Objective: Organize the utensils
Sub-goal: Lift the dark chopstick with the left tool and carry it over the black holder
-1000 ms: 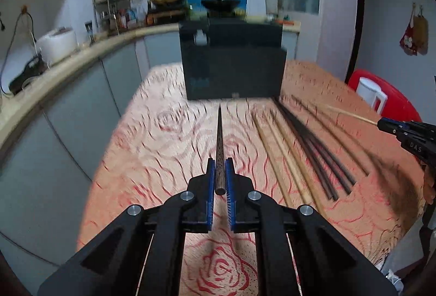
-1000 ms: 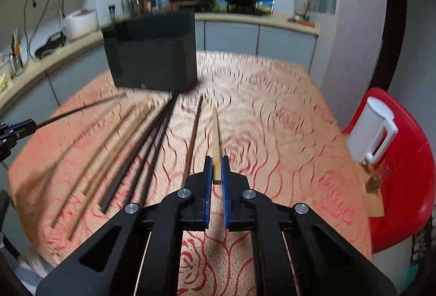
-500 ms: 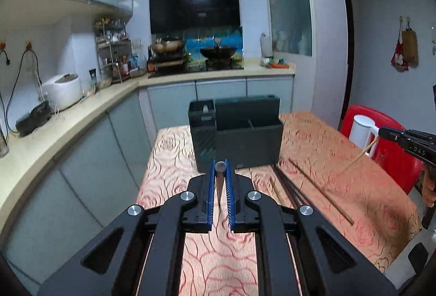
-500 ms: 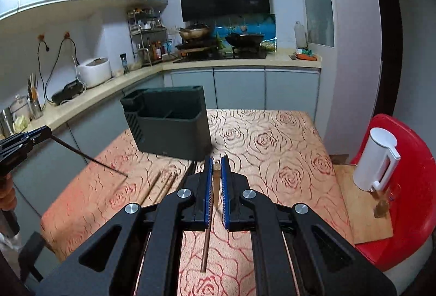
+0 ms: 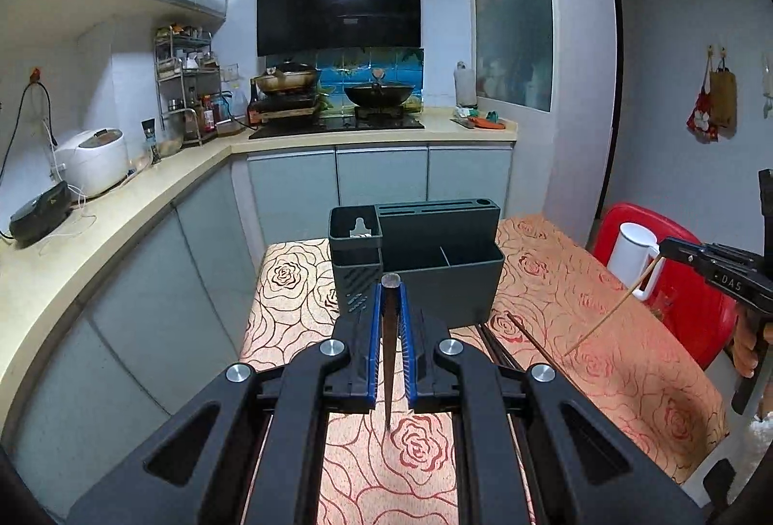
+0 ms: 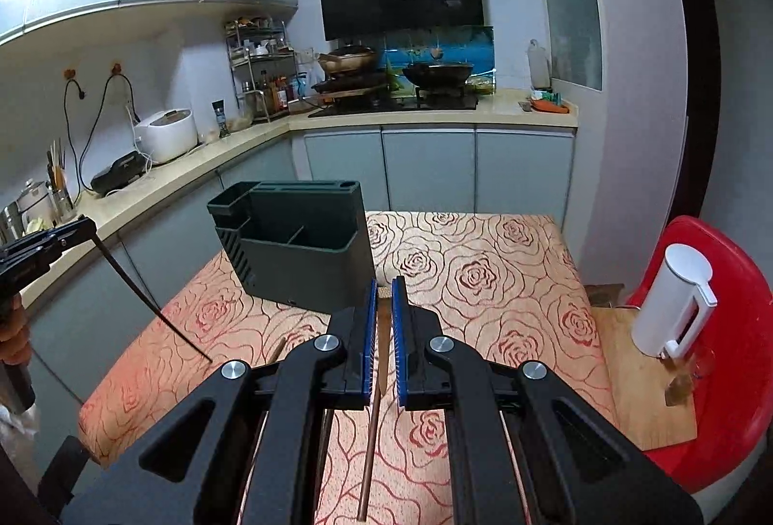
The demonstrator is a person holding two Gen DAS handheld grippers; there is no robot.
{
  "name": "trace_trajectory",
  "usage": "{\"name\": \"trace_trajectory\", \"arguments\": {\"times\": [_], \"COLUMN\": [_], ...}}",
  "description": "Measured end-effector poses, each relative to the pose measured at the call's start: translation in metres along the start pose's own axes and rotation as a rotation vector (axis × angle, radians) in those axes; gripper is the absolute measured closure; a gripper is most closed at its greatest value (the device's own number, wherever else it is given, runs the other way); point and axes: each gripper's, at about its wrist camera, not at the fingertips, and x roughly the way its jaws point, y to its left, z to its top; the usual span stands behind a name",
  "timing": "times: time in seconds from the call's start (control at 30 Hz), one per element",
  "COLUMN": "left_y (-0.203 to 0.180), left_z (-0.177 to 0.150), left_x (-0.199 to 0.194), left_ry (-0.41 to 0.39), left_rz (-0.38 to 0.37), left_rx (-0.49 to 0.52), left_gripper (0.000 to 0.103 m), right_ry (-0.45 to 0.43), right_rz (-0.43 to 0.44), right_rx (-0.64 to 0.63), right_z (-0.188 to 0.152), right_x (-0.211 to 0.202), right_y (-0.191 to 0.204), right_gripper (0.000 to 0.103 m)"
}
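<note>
My left gripper [image 5: 390, 290] is shut on a dark brown chopstick [image 5: 389, 361] near its thick end, with the tip hanging down above the rose-patterned tablecloth [image 5: 299, 312]. My right gripper [image 6: 384, 283] is shut on a light wooden chopstick [image 6: 374, 418] that also points tip-down. Each gripper shows in the other view: the right gripper [image 5: 676, 249] at the right edge, the left gripper [image 6: 79, 230] at the left edge. A dark compartmented utensil holder [image 5: 435, 278] [image 6: 309, 264] stands at the table's far end, ahead of both. Several loose chopsticks [image 5: 505, 348] lie on the cloth, mostly hidden behind the fingers.
A red chair [image 6: 724, 380] at the table's right side carries a white jug [image 6: 671, 307] and a wooden board [image 6: 637, 385]. A kitchen counter [image 5: 96, 235] with a rice cooker [image 5: 92, 160] runs along the left. The stove and hood are behind the table.
Both grippers have risen off the table, each carrying its chopstick. The sticks, which pointed forward along the cloth, now hang tip-down, and both views have tilted up toward the kitchen.
</note>
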Motion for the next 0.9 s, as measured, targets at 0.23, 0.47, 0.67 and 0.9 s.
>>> {"name": "trace_trajectory", "arguments": {"times": [0.23,0.47,0.67,0.9], "left_y": [0.002,-0.002,-0.007,-0.011], "left_z": [0.021,0.054,0.087,0.125], "left_x": [0.005,0.005,0.014,0.027], "left_ry": [0.020,-0.005,-0.041,-0.076], "left_rz": [-0.017,-0.039,-0.037,-0.054], "left_rx": [0.009,0.039,0.051,0.053], "left_gripper": [0.096,0.096,0.096,0.096], "right_ry": [-0.006,-0.035,-0.054,-0.087], "right_rz": [0.033,0.064,0.083,0.094], "right_rx": [0.008,-0.019,-0.034,-0.040], "right_z": [0.024,0.050,0.078,0.109], "right_x": [0.004,0.008,0.017,0.027], "right_y": [0.004,0.017,0.027,0.037], "right_gripper": [0.096,0.096,0.096,0.096]}}
